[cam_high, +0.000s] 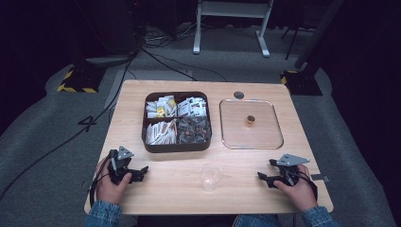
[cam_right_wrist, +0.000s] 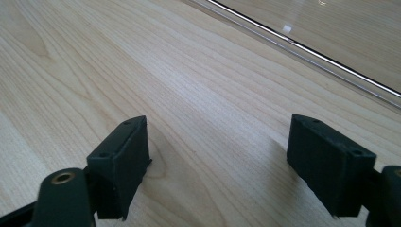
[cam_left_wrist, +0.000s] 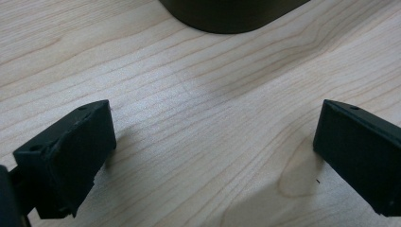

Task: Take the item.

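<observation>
Both claws, left claw [cam_high: 134, 169] and right claw [cam_high: 266, 171], rest released on the pale wood-grain table [cam_high: 165, 184]. A clear cup [cam_high: 210, 176] stands between them (perhaps plastic), near the dark rounded box [cam_high: 177, 121].

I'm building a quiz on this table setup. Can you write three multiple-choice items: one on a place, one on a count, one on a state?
1. Where does the clear cup stand?
A. inside the clear tray
B. on the table near the front edge, between the two grippers
C. inside the dark box

2. How many compartments has the dark box?
A. two
B. four
C. six

3. How do the jaws of the left gripper stand?
A. wide apart, with bare wood between them
B. shut on a packet
C. shut on the cup

Answers:
1 B: it stands on bare wood, nearer than the box and the clear tray.
2 B: dividers split it two by two.
3 A: the left gripper view shows it.
</observation>
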A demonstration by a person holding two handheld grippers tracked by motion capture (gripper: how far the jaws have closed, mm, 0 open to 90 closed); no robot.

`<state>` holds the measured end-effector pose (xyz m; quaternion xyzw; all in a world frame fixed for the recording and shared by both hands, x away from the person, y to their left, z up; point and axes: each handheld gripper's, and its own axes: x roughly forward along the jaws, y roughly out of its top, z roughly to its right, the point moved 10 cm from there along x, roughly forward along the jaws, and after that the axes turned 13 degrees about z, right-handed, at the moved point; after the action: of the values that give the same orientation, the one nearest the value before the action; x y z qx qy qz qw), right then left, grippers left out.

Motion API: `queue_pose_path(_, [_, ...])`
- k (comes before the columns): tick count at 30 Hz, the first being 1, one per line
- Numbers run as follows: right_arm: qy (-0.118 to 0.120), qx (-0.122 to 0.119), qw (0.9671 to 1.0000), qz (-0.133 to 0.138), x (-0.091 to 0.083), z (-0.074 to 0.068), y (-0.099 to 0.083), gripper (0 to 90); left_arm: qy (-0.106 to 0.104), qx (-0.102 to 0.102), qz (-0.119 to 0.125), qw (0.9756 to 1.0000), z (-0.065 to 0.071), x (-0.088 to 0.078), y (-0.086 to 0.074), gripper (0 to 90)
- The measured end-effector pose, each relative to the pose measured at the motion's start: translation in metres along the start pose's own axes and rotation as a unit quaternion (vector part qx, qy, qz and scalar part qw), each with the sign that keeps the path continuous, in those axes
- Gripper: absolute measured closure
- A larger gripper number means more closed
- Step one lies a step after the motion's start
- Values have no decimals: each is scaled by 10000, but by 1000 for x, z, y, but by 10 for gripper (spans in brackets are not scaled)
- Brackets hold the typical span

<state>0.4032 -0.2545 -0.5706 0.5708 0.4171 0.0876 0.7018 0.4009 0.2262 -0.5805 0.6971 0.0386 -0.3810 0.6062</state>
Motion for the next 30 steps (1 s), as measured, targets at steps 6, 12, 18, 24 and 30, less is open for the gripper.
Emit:
queue_pose_path(6, [-16,13,10000,4,0,0,0,220,0,-1,-1,10000,0,0,0,4])
queue_pose_path(12, [-39,31,10000,6,0,0,0,221,0,3,-1,10000,0,0,0,4])
queue_pose_path(18, [-85,47,10000,5,0,0,0,221,1,1,-1,10000,0,0,0,4])
queue_pose_path(24, [-90,55,9999,7,0,-1,0,220,0,2,-1,10000,0,0,0,4])
queue_pose_path(30, [-97,58,9999,6,0,-1,0,221,1,0,0,10000,0,0,0,4])
